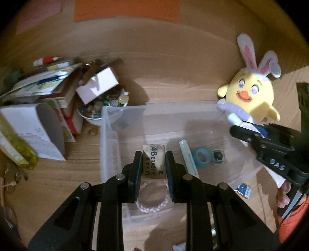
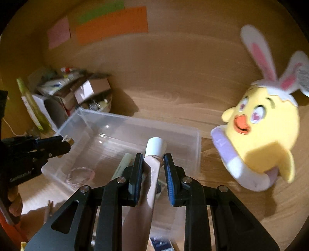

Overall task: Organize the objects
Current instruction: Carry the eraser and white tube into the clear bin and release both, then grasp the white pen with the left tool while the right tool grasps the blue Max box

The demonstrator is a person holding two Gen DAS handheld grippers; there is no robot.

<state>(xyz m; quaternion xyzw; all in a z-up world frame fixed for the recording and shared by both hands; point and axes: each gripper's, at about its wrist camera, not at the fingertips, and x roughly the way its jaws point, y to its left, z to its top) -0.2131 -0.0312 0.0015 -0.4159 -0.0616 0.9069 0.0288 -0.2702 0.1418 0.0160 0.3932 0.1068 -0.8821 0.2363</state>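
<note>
- Left gripper (image 1: 153, 164), nearest in the left wrist view: clamped on a 4B eraser (image 1: 154, 163), held above the clear plastic bin (image 1: 123, 112).
- Right gripper (image 2: 153, 160), nearest in the right wrist view: closed on a pink squeeze tube (image 2: 152, 173) with a white cap (image 2: 156, 147), also poised over the bin.
- On the bin floor, just beyond the left fingers: braided bracelet (image 1: 152, 204), pale green pen (image 1: 188, 158), blue tape roll (image 1: 201, 157), small dark square item (image 1: 218, 157). Judged as already sorted.
- Outside the near bin wall: small blue packet (image 1: 243, 190) on the wooden table (image 1: 173, 77); still to be collected, by appearance.
- Right of the bin: yellow chick plush (image 1: 249, 94) with rabbit ears, touching the bin's far corner.
- Left of the bin: bowl of glass beads (image 1: 100, 110) with a white box (image 1: 97, 85) resting on it, beside stacked books (image 1: 48, 85); one stray bead (image 1: 92, 131) on the table.
- Farthest: orange sheet (image 1: 125, 8) at the back.
- Progress estimate: roughly midway; two items in transit, clutter remaining.
</note>
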